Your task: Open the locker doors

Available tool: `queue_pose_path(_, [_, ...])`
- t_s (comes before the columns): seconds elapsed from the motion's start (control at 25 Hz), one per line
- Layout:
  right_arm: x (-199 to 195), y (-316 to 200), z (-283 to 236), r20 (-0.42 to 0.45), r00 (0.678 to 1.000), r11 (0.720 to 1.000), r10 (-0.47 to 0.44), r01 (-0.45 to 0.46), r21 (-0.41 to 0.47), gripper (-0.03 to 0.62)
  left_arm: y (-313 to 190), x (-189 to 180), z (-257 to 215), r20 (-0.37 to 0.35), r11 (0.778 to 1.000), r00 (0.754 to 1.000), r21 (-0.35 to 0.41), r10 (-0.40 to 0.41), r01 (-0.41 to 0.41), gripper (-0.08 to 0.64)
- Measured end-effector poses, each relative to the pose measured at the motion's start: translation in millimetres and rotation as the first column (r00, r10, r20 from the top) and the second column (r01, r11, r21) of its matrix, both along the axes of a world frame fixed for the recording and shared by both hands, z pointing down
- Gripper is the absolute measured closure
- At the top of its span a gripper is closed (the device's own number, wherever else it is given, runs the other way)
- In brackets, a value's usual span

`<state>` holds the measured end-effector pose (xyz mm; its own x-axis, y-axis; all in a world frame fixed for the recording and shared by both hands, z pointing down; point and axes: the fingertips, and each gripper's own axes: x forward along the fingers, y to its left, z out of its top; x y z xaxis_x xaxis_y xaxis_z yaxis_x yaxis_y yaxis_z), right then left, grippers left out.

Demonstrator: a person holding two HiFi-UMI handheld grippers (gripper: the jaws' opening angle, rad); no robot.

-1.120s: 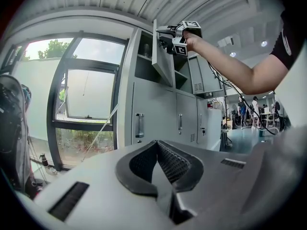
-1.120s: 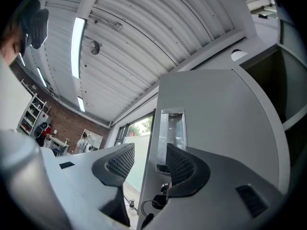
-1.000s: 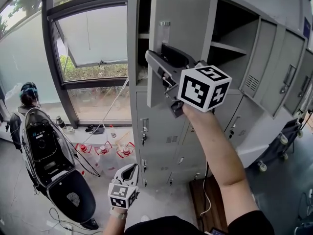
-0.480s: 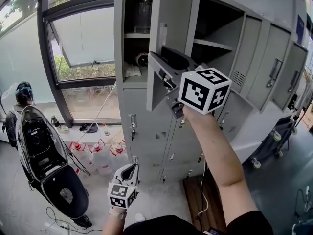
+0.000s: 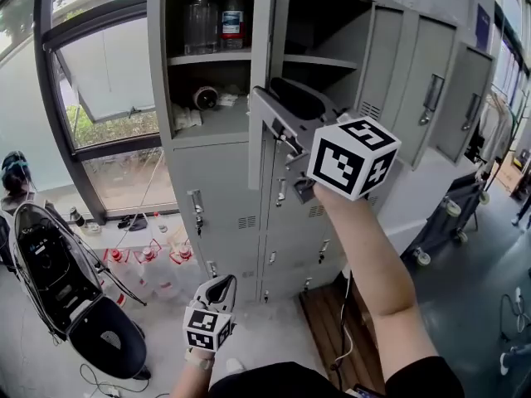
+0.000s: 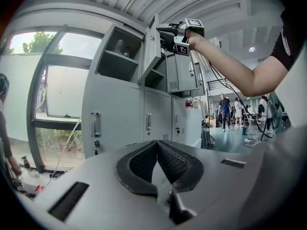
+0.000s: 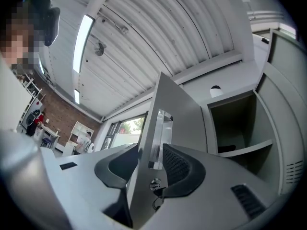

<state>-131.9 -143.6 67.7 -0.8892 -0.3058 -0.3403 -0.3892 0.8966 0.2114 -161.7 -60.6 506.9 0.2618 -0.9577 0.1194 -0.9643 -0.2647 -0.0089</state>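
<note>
**Right gripper clamped on the swung-out locker door**

The right gripper point(image 5: 278, 108) is raised high in front of the grey lockers point(image 5: 216, 197), at the end of a bare forearm point(image 5: 369, 255). Its jaws straddle the free edge of an upper locker door point(image 5: 263, 48). In the right gripper view the door panel point(image 7: 168, 109) stands between the two pads, with its chrome handle point(image 7: 158, 135) lying against the right pad and the left pad on the door's other face – a moderately wide grip, closed on the metal. The door stands swung out toward the person, seen almost edge-on from the head view, between two open upper compartments.

The compartment point(image 5: 207, 118) to its left holds bottles point(image 5: 203, 21) on the top shelf and small items below. Further right, several more upper doors point(image 5: 431, 85) hang open. The lower lockers are shut.

The left gripper point(image 5: 217, 285) hangs low and near the person, well apart from the lockers – its pads meet at the tips in its own view point(image 6: 156, 145), with nothing between them.

A window point(image 5: 99, 81) and a parked scooter point(image 5: 50, 280) are at the left.
</note>
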Motion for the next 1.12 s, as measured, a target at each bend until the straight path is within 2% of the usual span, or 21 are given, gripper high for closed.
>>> queue_pose_path(0.56, [126.2, -45.5, -1.0, 0.072, 0.986, 0.988, 0.153, -0.151, -0.032, 0.491, -35.8, 95.4, 1.7, 0.022, 0.98, 0.98, -0.015, 0.197, -0.197, 0.541])
queue_pose_path(0.72, [144.0, -62.5, -1.9, 0.085, 0.984, 0.987, 0.155, -0.15, -0.058, 0.492, -49.5, 109.3, -6.9, 0.01, 0.976, 0.976, -0.006, 0.22, -0.219, 0.541])
queue_pose_path(1.12, [164.6, -74.8, 9.2, 0.078, 0.973, 0.975, 0.218, -0.214, -0.06, 0.492, -71.8, 130.3, -6.6, 0.001, 0.959, 0.959, -0.005, 0.283, -0.283, 0.54])
